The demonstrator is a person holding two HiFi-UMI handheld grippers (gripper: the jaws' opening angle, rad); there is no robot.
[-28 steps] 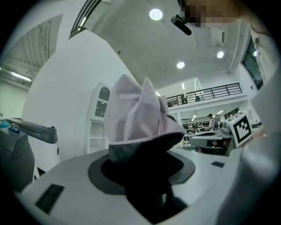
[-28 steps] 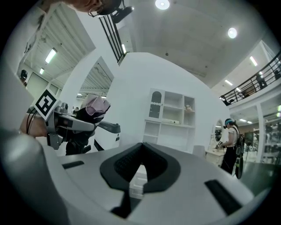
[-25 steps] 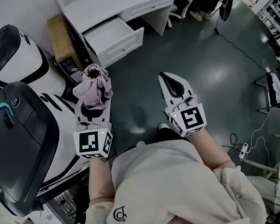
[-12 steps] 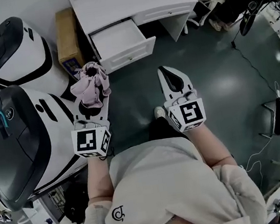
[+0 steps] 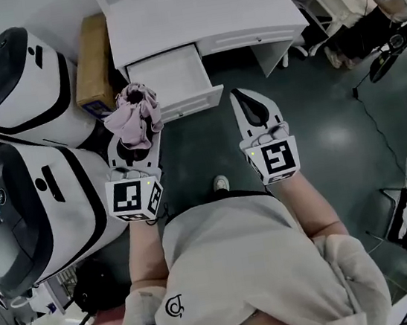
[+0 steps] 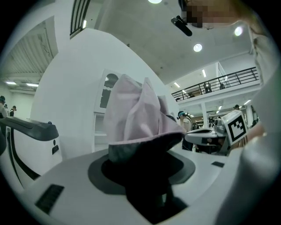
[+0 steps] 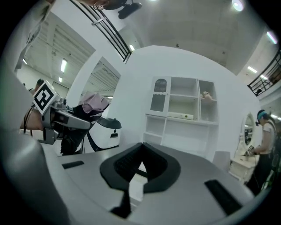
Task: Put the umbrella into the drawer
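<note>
A folded pink umbrella stands upright between the jaws of my left gripper, which is shut on its dark lower part. In the left gripper view the umbrella fills the middle. A white drawer stands pulled out of the white desk, just beyond the umbrella's top. My right gripper is level and to the right of the drawer's front, with its jaws together and nothing in them. In the right gripper view the jaws meet, and the umbrella shows at far left.
Two large white and black machines stand close on the left. A cardboard box sits between them and the desk. A chair and cables lie at far right on the dark floor. White shelving stands ahead.
The desk and open drawer have come nearer, from the top of the head view down to just beyond the gripper tips. Both grippers hold the same pose, the umbrella still in the left.
</note>
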